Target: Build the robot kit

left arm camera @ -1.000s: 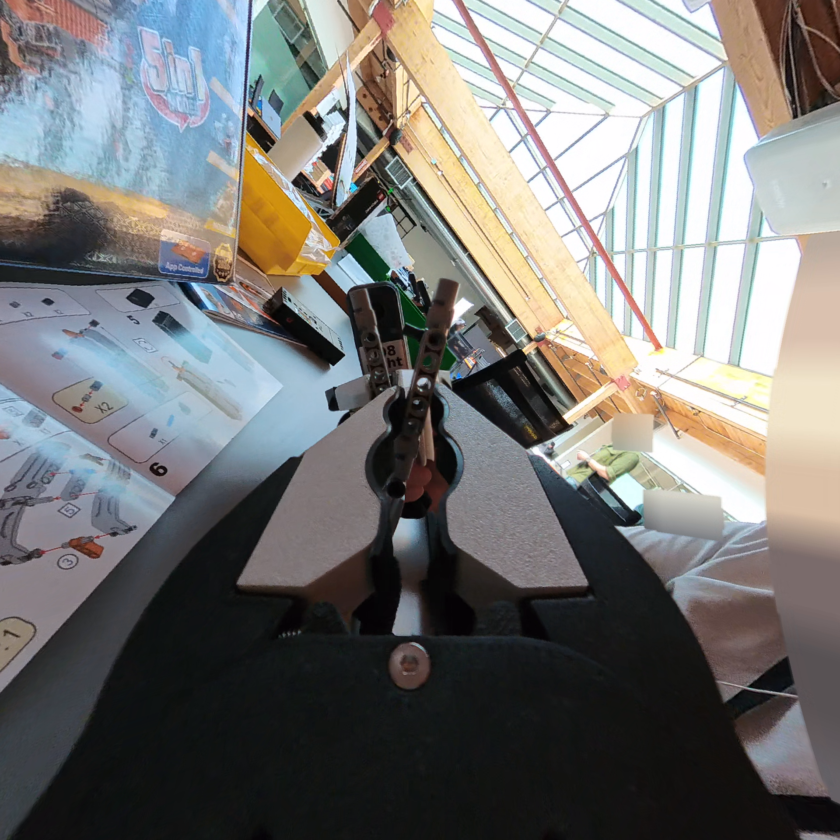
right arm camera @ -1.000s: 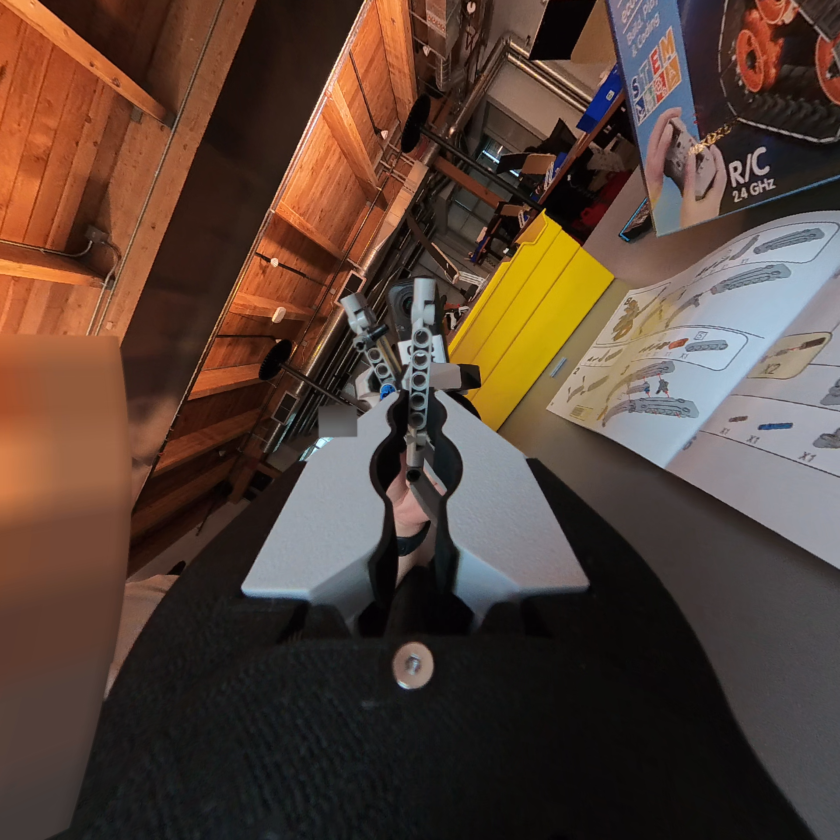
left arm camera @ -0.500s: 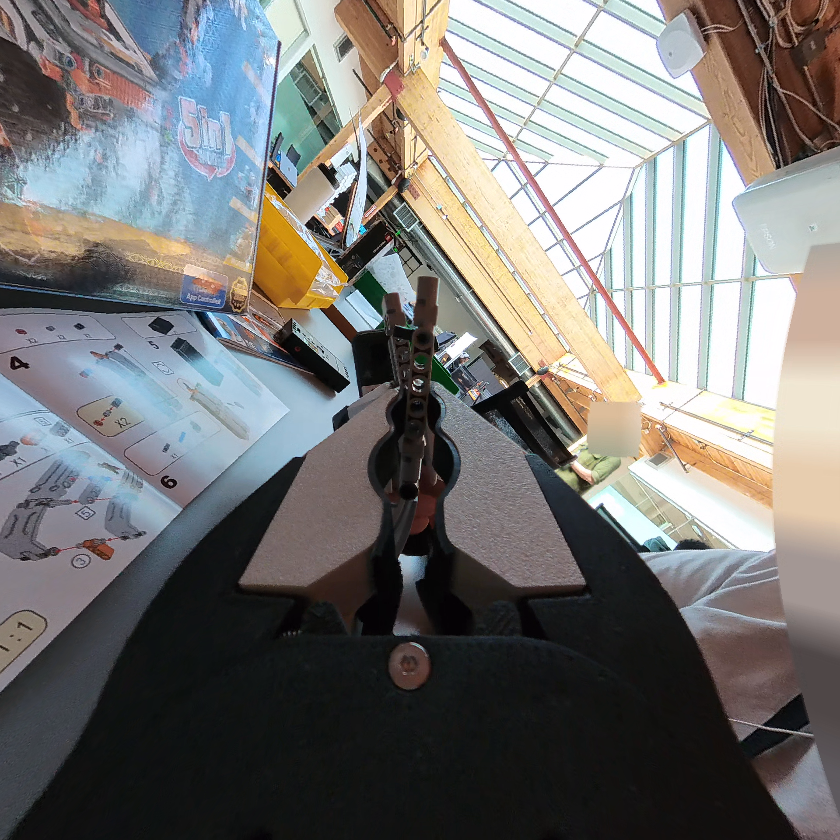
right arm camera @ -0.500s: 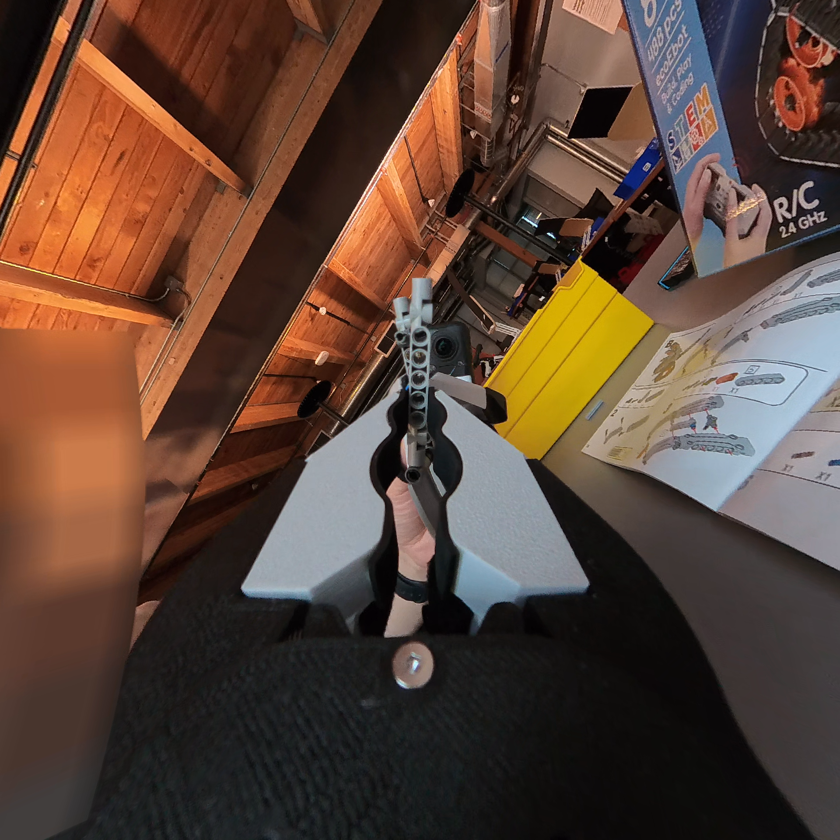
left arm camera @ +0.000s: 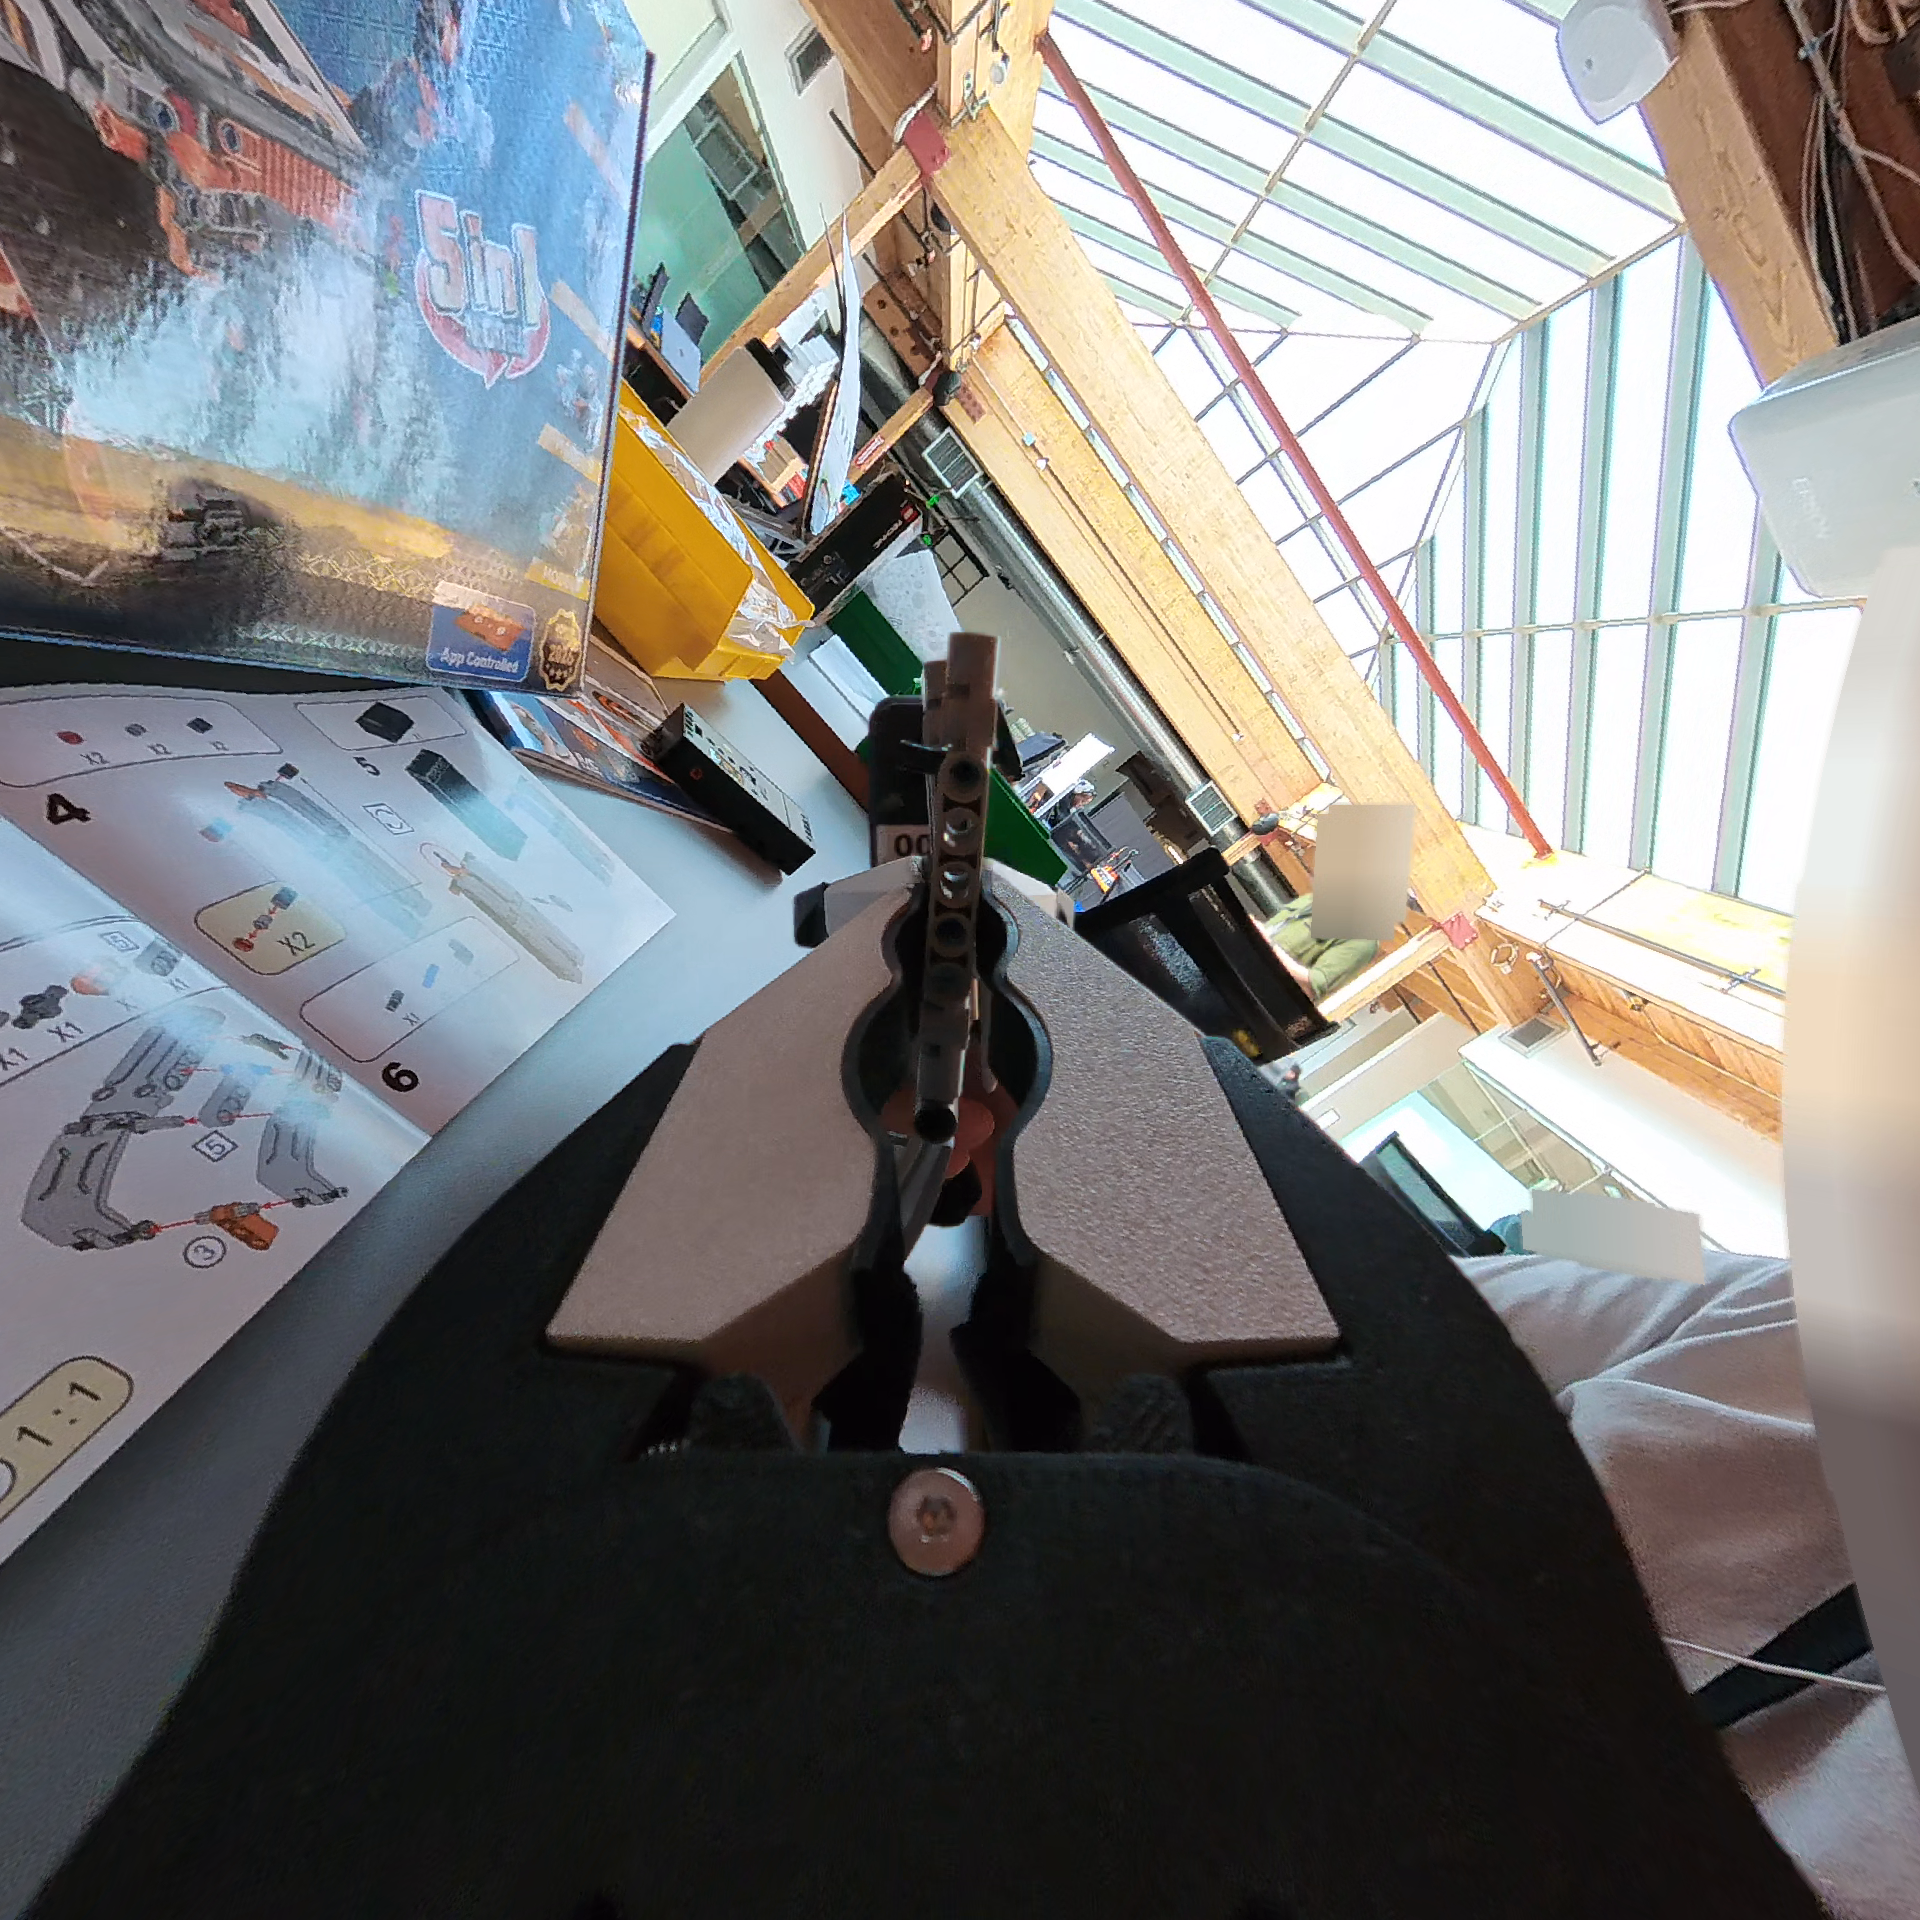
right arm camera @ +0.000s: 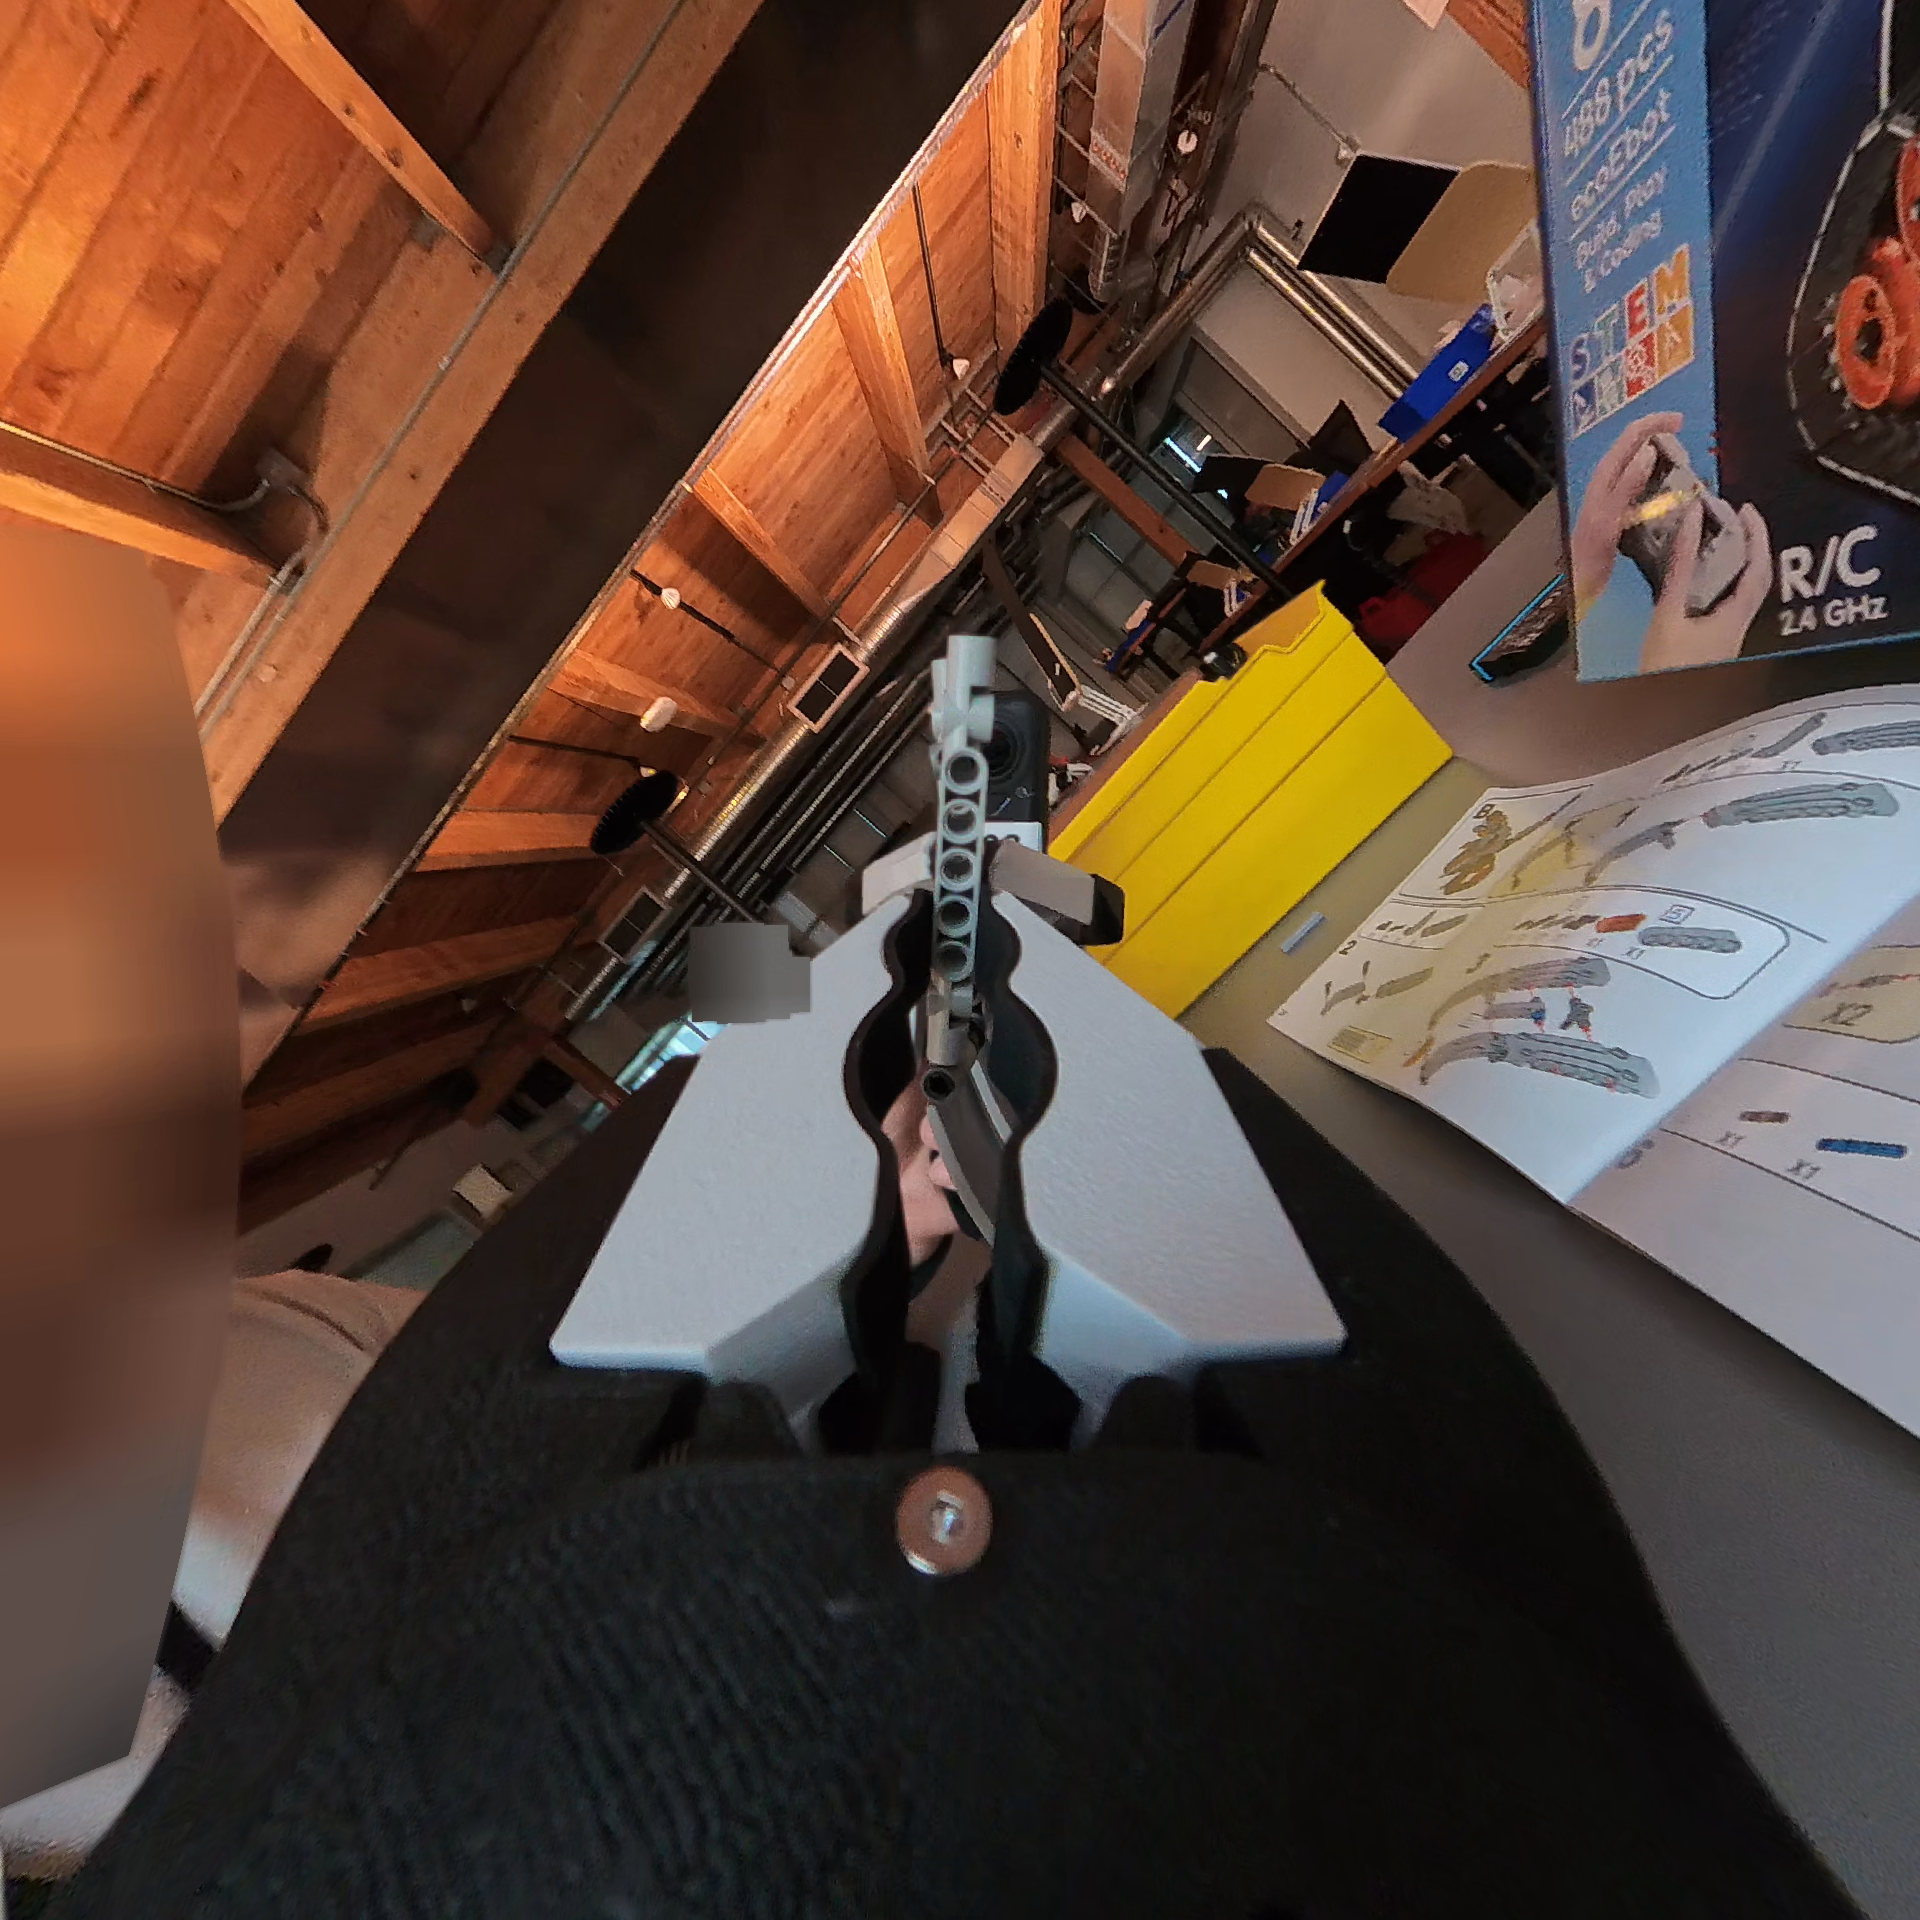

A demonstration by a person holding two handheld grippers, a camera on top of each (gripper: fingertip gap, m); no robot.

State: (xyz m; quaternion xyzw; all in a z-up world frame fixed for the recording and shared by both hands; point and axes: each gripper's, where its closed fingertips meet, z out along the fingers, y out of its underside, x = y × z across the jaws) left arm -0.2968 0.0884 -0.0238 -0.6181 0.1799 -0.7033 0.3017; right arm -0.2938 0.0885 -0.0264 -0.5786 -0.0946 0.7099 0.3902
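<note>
Pinched between both grippers, left gripper (left arm camera: 951, 914) and right gripper (right arm camera: 951, 914), a light, stiff grey perforated plastic beam (right arm camera: 956, 831) is held mid-length above the desk's (right arm camera: 1507, 1299) edge.

Toy box (left arm camera: 291, 343) cut off by frame edge, instruction booklet (right arm camera: 1662, 997) partly cropped, far shelves too small to tell

The instruction booklet (left arm camera: 260, 935) lies open on the table (left arm camera: 727, 883), before the upright box (left arm camera: 312, 332); behind stands a bin (left arm camera: 675, 561).

room: timber beams (left arm camera: 1195, 520) | bright skylight (left arm camera: 1455, 312) | wood-plank ceiling (right arm camera: 312, 208) | grey table (right arm camera: 1558, 1351)
</note>
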